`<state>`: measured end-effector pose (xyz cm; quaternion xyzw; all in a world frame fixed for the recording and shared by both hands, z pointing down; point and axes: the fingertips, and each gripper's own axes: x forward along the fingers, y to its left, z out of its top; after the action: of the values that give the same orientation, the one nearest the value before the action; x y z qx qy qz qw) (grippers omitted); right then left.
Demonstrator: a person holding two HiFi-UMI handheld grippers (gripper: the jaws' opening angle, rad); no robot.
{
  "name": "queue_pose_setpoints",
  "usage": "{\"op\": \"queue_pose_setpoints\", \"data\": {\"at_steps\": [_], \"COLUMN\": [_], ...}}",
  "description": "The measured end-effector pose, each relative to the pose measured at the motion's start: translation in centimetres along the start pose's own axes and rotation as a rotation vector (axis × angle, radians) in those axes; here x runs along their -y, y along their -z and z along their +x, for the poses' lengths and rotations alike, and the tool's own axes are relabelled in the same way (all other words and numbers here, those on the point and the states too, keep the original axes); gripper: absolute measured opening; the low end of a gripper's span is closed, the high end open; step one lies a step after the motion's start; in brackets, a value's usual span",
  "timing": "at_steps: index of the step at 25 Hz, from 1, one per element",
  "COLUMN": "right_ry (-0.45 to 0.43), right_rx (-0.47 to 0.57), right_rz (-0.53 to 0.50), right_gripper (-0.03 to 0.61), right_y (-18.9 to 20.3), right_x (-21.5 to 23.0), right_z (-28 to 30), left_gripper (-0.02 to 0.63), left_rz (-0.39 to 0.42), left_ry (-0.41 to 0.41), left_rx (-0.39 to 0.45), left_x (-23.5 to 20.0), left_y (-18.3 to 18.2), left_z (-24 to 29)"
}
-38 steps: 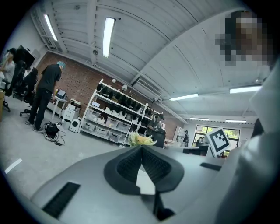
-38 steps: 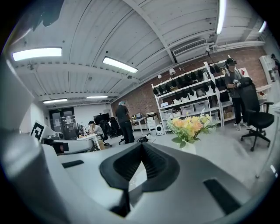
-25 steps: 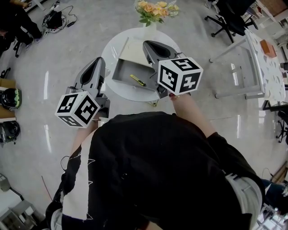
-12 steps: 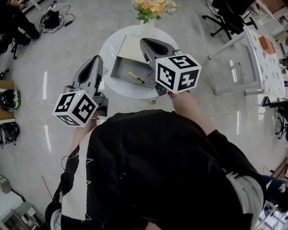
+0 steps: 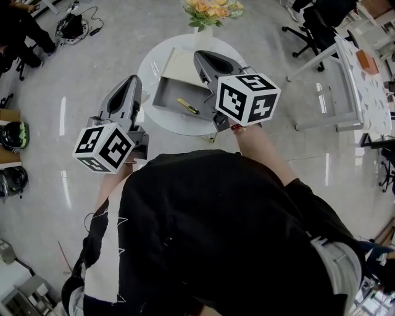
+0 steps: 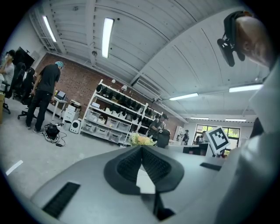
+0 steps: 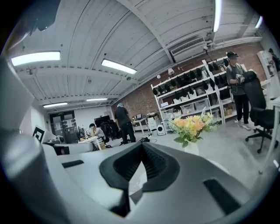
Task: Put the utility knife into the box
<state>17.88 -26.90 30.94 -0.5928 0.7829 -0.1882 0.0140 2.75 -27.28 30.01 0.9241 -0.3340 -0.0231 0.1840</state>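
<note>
In the head view a yellow utility knife (image 5: 188, 106) lies inside an open grey box (image 5: 166, 97) on a small round white table (image 5: 162, 123). My right gripper (image 5: 203, 57) hovers above the box's right side, jaws shut and empty. My left gripper (image 5: 131, 81) is held at the table's left edge, also shut with nothing in it. Both gripper views tilt upward, so neither shows the knife or the box. In the left gripper view the left gripper (image 6: 141, 148) has its jaws together. The right gripper (image 7: 141, 146) looks the same in its own view.
A vase of yellow and orange flowers (image 5: 210, 12) stands at the table's far edge and shows as flowers (image 7: 191, 127) in the right gripper view. A white table (image 5: 358, 80) and an office chair (image 5: 315, 24) stand to the right. People and shelves (image 6: 118, 118) fill the background.
Both grippers have shifted only slightly. The knife and box lie as before.
</note>
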Motion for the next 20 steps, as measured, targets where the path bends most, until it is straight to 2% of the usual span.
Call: {"op": "queue_pose_setpoints", "data": {"at_steps": [8,20], "right_ry": [-0.012,-0.018], "right_rx": [-0.016,-0.028], "right_rz": [-0.043,-0.046], "right_gripper": [0.006,0.005], "right_y": [0.34,0.69], "right_x": [-0.41,-0.18], "right_z": [-0.06,0.28], "left_gripper": [0.011,0.011], "left_rz": [-0.008,-0.004], "left_ry": [-0.005,-0.009], "left_rx": [-0.001,0.003], "left_x": [0.02,0.05], "left_y": [0.38,0.47], "left_z": [-0.12,0.04]}}
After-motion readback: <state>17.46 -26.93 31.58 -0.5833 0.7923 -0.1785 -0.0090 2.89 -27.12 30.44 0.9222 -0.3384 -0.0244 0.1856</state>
